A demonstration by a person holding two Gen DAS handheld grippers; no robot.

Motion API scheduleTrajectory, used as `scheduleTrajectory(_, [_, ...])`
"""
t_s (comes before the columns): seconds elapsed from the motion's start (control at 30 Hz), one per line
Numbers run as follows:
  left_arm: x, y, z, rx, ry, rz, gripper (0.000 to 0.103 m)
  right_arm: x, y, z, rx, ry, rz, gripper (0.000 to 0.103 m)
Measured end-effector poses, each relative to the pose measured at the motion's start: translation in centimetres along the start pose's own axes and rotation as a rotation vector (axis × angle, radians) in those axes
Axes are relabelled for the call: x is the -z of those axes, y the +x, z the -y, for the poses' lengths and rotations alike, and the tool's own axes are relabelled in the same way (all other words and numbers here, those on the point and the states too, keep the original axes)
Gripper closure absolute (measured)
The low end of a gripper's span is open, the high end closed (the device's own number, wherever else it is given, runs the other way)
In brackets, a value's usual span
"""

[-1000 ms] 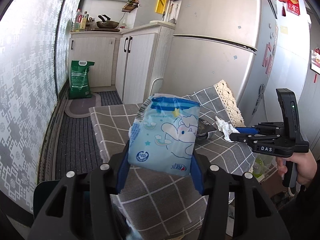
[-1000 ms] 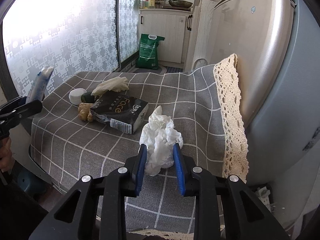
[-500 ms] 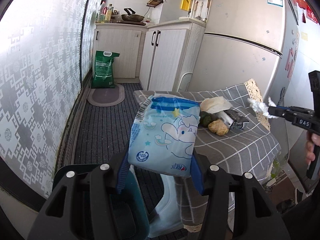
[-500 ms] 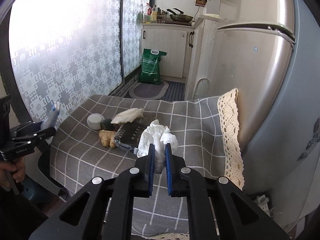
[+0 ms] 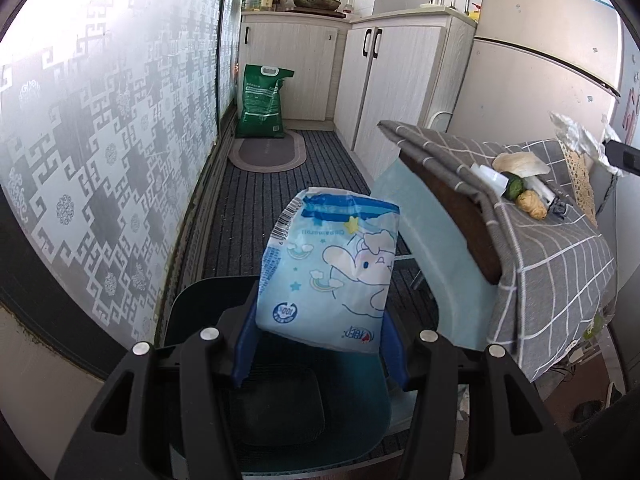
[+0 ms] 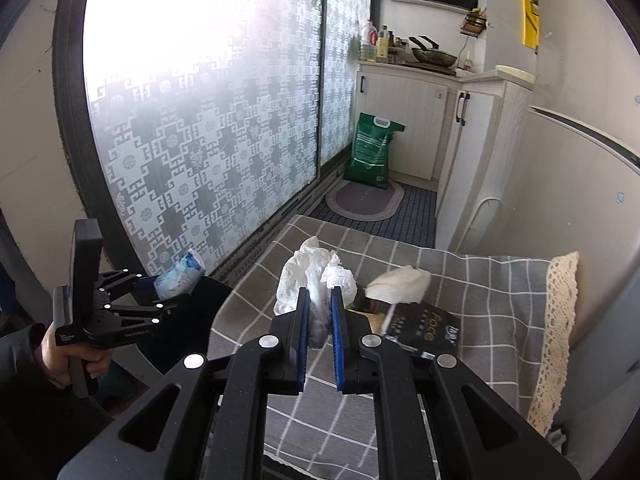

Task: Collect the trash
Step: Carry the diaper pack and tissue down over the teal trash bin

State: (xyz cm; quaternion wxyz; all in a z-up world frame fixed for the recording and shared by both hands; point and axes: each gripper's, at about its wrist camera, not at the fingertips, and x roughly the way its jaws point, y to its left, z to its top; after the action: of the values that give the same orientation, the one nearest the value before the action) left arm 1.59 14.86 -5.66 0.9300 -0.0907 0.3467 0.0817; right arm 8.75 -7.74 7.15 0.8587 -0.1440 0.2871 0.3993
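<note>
Holding a blue cartoon-printed packet (image 5: pixel 328 272) by its lower edges only, the left tongs (image 5: pixel 320 344) sit at lower centre of the left wrist view, closed to the packet's width, directly above the dark teal bin (image 5: pixel 280 412). The packet stands upright and is soft, so, in judgement, it may cling to one pad on release or tip past the bin rim onto the floor. At right of this frame the checked desk (image 5: pixel 560 248) carries the remaining litter, with a green and a tan lump (image 5: pixel 530 204) near its far edge.

In the right wrist view the right tongs (image 6: pixel 320 320), at lower centre, are almost fully closed on a crumpled white tissue (image 6: pixel 316 280), pinching only its lower part. The loose upper folds could tear or slip free during the carry toward the bin. The tongs point level over the desk's near-left corner. The left tongs appear again at lower left, gripped from below by a hand (image 6: pixel 68 356), aimed rightward above the bin. A black tissue pack (image 6: pixel 424 330) and a pale wrapper (image 6: pixel 400 282) lie on the cloth, just beyond the tissue.
</note>
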Motion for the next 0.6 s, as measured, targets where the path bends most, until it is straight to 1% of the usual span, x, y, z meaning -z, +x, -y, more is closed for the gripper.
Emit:
scheduleTrajectory(0.13, [1.1, 0.9, -1.5, -0.032, -0.018, -0.06, 0.048, -0.7, 1.4, -2.7, -0.048, -0.029, -0.026, 0.093])
scheduleTrajectory(0.33, [3.2, 3.0, -3.2, -0.048, -0.036, -0.173, 0.048, -1.4, 3.7, -6.4, -0.105, -0.071, -0.07, 0.093])
scheduleTrajectory(0.5, [5.1, 4.8, -3.8, -0.067, -0.019, -0.258, 0.048, -1.4, 6.0, -9.3, -0.15, -0.078, -0.144, 0.093])
scheduleTrajectory(0.6, [5.8, 5.5, -4.7, -0.071, -0.041, -0.302, 0.048, -1.3, 7.4, -10.6, -0.157, -0.088, -0.184, 0.093])
